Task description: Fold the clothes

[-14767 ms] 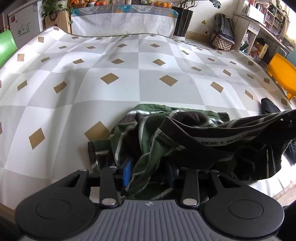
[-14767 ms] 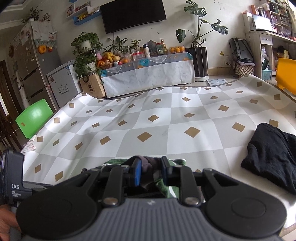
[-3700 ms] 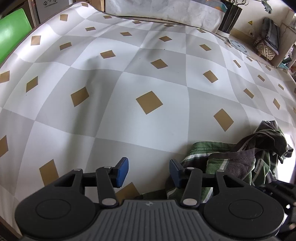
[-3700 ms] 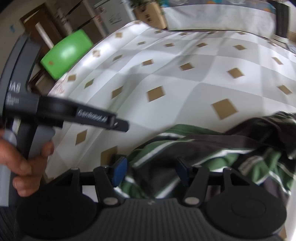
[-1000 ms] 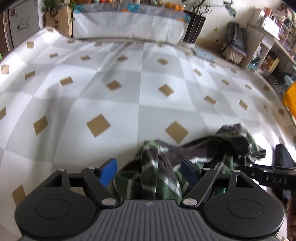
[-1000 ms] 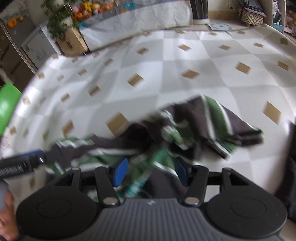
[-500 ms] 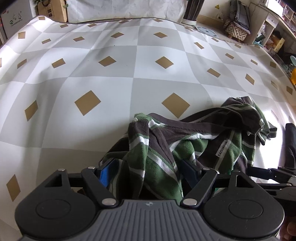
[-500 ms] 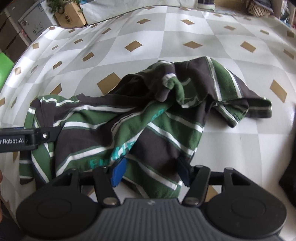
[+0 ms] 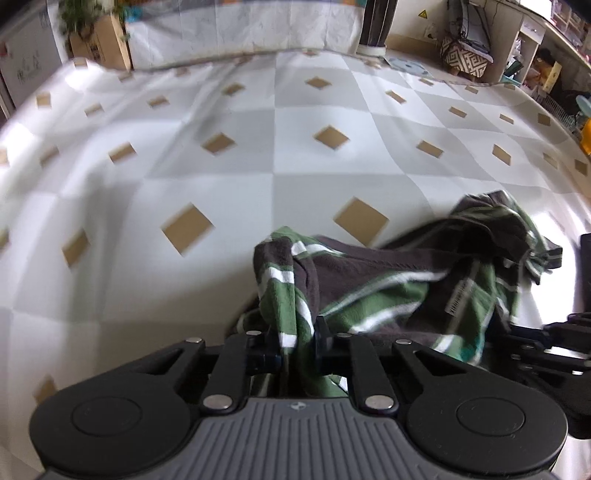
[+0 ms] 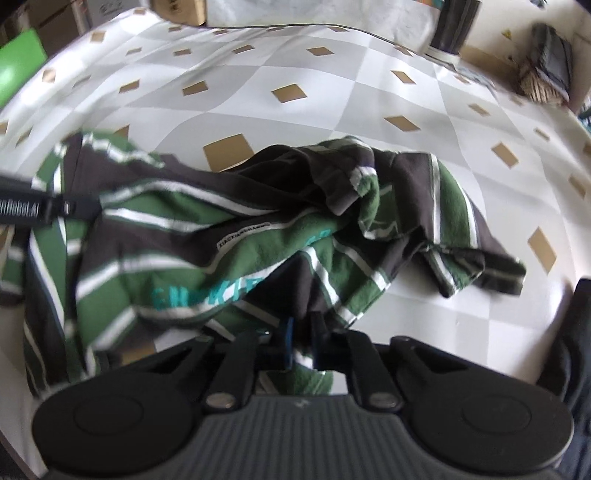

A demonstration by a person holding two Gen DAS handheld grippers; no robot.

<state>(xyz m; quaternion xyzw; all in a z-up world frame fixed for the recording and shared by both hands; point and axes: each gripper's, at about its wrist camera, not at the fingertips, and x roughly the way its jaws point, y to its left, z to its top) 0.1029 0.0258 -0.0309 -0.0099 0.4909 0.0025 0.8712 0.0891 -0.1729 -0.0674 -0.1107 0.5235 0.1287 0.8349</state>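
A crumpled green, dark brown and white striped shirt [image 9: 406,280] lies on the checkered table cloth [image 9: 221,177], near the front edge. My left gripper [image 9: 298,345] is shut on a fold of the shirt at its left end. My right gripper [image 10: 300,341] is shut on the shirt's [image 10: 229,236] near hem, right of centre. The left gripper's body [image 10: 33,210] shows at the left edge of the right wrist view. The right gripper's body [image 9: 546,339] shows at the right edge of the left wrist view.
A black garment [image 10: 576,343] lies at the table's right edge. Beyond the table stand a cardboard box [image 9: 99,44], a draped white counter [image 9: 243,29], a patterned basket [image 9: 465,59] and shelves [image 9: 532,48]. A green chair [image 10: 18,62] stands at the left.
Both grippers were open around the shirt half a second ago and have closed on it. The shirt's left end is now bunched and lifted slightly.
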